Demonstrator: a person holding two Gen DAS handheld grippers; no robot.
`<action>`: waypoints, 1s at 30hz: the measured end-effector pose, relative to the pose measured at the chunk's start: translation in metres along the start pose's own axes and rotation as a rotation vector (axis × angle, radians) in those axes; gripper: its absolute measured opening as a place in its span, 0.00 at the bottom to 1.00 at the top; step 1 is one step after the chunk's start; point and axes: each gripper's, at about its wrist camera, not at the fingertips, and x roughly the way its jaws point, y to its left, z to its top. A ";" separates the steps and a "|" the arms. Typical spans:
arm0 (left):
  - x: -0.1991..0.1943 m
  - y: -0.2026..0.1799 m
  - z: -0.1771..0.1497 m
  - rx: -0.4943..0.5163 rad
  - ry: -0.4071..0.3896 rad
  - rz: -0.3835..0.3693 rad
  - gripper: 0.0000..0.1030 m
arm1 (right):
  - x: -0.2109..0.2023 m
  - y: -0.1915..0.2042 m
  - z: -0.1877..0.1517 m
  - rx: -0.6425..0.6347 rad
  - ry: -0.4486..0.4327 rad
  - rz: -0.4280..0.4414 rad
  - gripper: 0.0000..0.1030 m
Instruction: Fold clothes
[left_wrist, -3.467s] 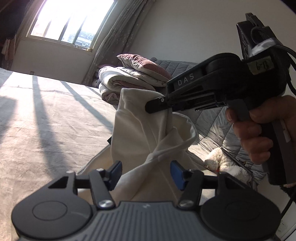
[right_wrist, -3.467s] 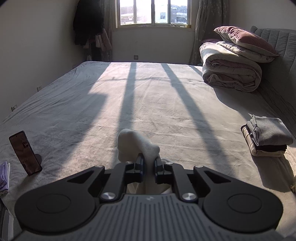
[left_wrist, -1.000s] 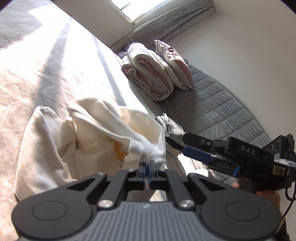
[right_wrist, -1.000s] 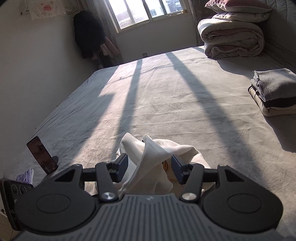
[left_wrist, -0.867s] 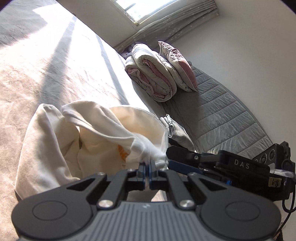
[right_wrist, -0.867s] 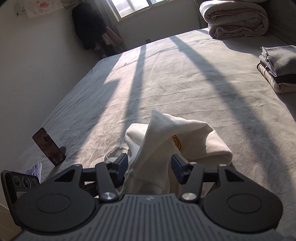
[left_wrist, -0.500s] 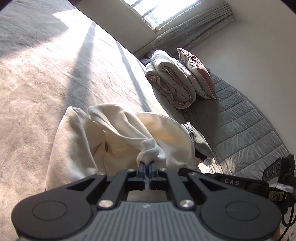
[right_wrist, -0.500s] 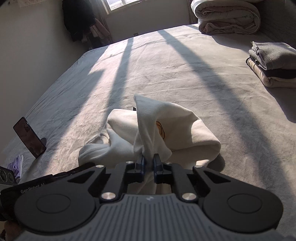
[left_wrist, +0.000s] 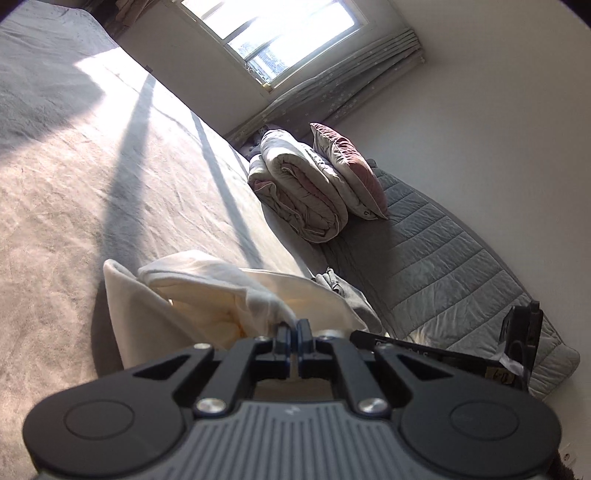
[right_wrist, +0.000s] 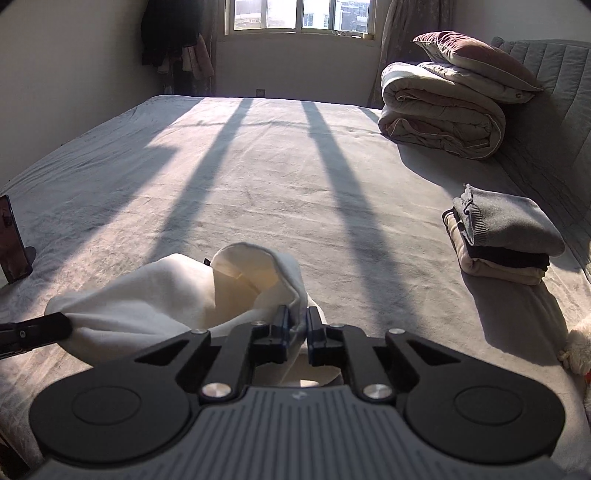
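A cream-white garment (left_wrist: 207, 291) lies bunched on the grey bed (left_wrist: 74, 192), low and near me. My left gripper (left_wrist: 293, 326) is shut on a fold of it. My right gripper (right_wrist: 295, 317) is shut on another edge of the same garment (right_wrist: 155, 295), which stretches left to the left gripper's tip (right_wrist: 37, 328) at the frame's left edge. The right gripper's black body (left_wrist: 443, 354) shows at the lower right of the left wrist view.
A stack of folded clothes (right_wrist: 502, 236) sits at the right of the bed. A rolled duvet (right_wrist: 439, 110) and a pillow (right_wrist: 476, 55) lie by the grey headboard (right_wrist: 554, 85). A phone (right_wrist: 13, 240) stands at the left edge. A plush toy (right_wrist: 580, 343) lies at right.
My right gripper shut on the garment's edge about half a second ago. Since then both grippers have drawn apart, spreading the cloth between them, and the views have tilted up.
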 end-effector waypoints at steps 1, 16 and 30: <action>0.000 -0.001 0.003 -0.007 0.000 -0.011 0.03 | -0.003 0.002 -0.001 -0.015 -0.010 -0.001 0.20; 0.031 -0.027 0.024 -0.006 0.060 -0.148 0.03 | -0.013 0.074 -0.016 -0.215 -0.137 0.121 0.46; 0.054 -0.015 0.036 0.200 0.058 0.084 0.40 | 0.023 -0.032 -0.013 0.143 -0.111 0.000 0.12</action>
